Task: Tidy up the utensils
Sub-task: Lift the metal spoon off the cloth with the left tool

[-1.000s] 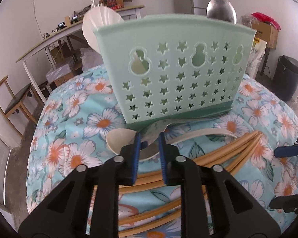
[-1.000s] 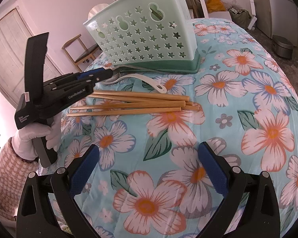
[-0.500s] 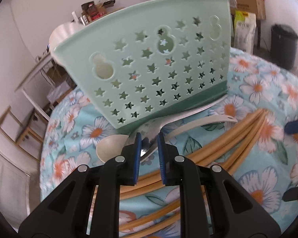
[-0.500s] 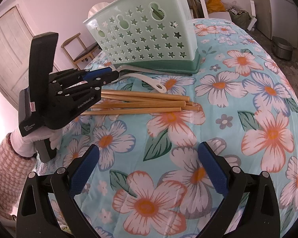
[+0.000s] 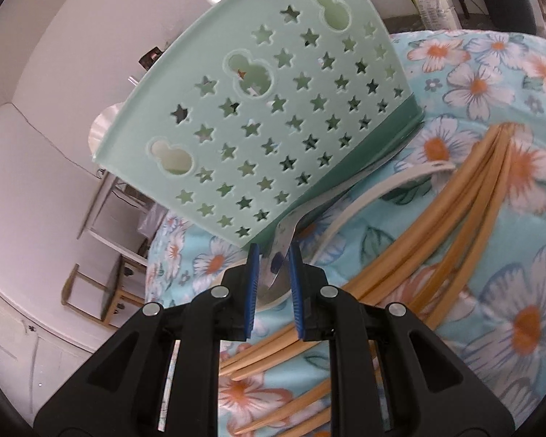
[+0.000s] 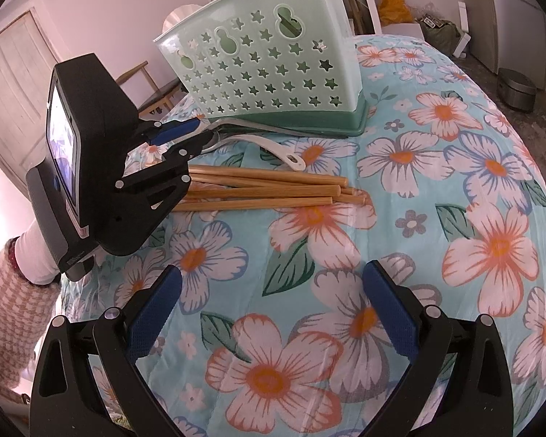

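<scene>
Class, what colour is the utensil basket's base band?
Darker green than its mint basket walls; clearest in the right wrist view.

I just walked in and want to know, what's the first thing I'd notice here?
A mint green basket with star holes stands at the far end of the flowery tablecloth. Just before it, the left gripper pinches a metal spoon, with a white spoon and chopsticks lying alongside.

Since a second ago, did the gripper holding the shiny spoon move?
Yes. The left gripper has rolled over onto its side, its screen now facing the right camera, while staying beside the green basket.
</scene>
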`<state>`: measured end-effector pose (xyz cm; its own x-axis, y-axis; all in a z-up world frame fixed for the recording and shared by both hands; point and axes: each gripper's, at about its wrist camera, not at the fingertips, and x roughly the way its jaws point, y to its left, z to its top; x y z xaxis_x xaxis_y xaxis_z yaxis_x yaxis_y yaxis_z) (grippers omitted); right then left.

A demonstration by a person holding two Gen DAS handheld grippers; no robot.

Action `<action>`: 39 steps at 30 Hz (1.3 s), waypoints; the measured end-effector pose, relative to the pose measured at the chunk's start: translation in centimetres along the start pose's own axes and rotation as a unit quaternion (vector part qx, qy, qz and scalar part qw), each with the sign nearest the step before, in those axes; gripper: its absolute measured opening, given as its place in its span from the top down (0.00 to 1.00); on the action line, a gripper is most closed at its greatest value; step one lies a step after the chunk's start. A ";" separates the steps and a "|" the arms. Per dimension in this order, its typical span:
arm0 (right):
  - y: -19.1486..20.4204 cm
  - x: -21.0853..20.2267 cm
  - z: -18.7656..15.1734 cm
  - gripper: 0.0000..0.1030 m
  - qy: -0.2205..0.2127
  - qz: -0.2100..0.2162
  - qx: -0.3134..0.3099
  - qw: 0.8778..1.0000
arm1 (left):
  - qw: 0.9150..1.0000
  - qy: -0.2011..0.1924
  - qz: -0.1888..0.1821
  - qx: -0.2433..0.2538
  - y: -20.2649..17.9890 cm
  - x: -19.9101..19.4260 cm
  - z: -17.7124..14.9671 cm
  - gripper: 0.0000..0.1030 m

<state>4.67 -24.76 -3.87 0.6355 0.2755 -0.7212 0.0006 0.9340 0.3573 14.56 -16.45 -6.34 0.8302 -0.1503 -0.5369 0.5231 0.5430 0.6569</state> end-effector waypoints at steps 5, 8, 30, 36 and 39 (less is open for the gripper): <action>0.0 0.0 0.0 0.06 -0.001 0.000 -0.001 1.000 | 1.000 0.004 0.005 -0.007 0.5 0.6 -0.2 0.89; 0.1 -0.1 0.0 0.06 -0.002 0.000 -0.001 1.000 | 1.000 -0.007 0.004 -0.004 0.6 0.6 -0.3 0.93; -0.6 -1.2 -0.8 0.06 -0.007 0.014 0.010 1.000 | 0.987 -0.018 -0.127 -0.097 3.5 -9.7 -4.4 0.99; -0.6 -1.5 -1.4 0.06 -0.012 0.011 0.006 1.000 | 0.975 0.010 -0.150 -0.166 2.8 -9.2 -7.9 0.99; -0.5 -1.5 -1.5 0.06 -0.014 0.004 0.002 1.000 | 0.968 0.009 -0.160 -0.192 2.9 -8.9 -8.7 0.99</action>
<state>2.61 -25.27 -3.86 0.6571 0.2755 -0.7016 -0.0013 0.9312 0.3645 6.97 -6.36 -4.28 0.6322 -0.3480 -0.6922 0.6396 0.7387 0.2128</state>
